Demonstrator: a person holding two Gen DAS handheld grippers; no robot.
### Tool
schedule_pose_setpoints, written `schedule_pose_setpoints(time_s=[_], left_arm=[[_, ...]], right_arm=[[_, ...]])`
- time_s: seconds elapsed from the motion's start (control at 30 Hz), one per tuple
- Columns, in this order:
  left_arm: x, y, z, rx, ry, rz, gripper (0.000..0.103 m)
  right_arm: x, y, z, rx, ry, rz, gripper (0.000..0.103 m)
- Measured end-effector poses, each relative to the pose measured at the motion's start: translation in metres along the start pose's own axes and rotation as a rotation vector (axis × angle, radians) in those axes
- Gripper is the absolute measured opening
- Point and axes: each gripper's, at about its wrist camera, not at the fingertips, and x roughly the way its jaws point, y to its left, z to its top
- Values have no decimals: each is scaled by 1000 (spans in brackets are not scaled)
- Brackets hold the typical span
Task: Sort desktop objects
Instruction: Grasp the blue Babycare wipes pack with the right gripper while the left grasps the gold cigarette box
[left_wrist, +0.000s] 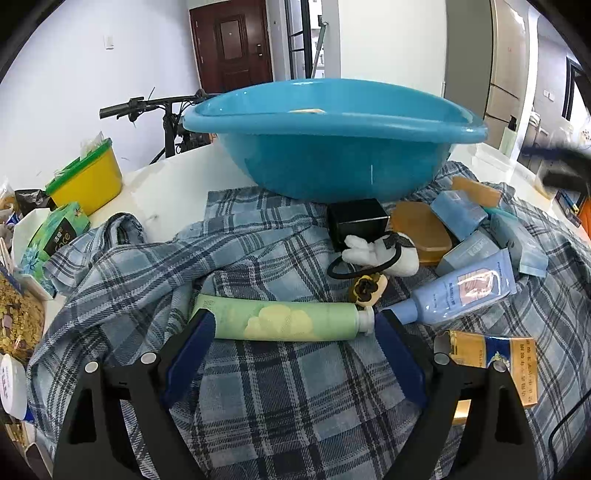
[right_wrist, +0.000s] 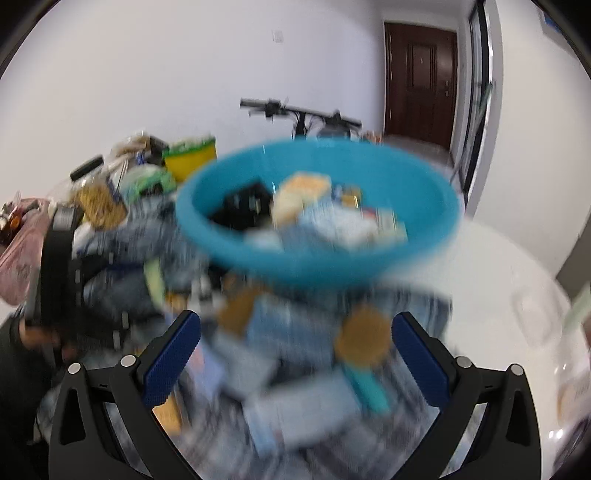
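A blue basin (left_wrist: 332, 147) stands at the back of a plaid cloth (left_wrist: 277, 406). A green tube (left_wrist: 280, 320) lies crosswise just beyond my open left gripper (left_wrist: 293, 325), its ends level with the fingertips. A light blue tube (left_wrist: 461, 291), a black box (left_wrist: 356, 221), amber soap boxes (left_wrist: 421, 229), a white plush with a hair tie (left_wrist: 380, 254) and blue packets (left_wrist: 458, 212) lie to the right. The right wrist view is blurred: my right gripper (right_wrist: 295, 332) is open and empty above the pile, the basin (right_wrist: 317, 214) beyond it holding several items.
A yellow tub with green lid (left_wrist: 88, 177), a green tissue pack (left_wrist: 55, 232) and a jar of yellow bits (left_wrist: 18, 321) crowd the left edge. A blue and gold pack (left_wrist: 491, 358) lies right of my left gripper. A bicycle (left_wrist: 162, 107) stands behind the table.
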Motion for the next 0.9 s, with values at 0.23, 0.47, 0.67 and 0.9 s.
schedule_pose_setpoints(time_s=[0.23,0.47,0.67,0.9], left_arm=[[-5,2,0,-19,-8,1,90],[-11,2,0,-28,-29,-15,90],[-17,1,0,-36,-42,-33,90],[-22,0,1,-38,-50,-46,90]], right_arm=[[6,-18,-46,255,101,-116,103],[27,3,-45,388,111,-224,103],[34,-11,-50,461,117,-226,67],[27,-3,-55,397,111,-237,47]])
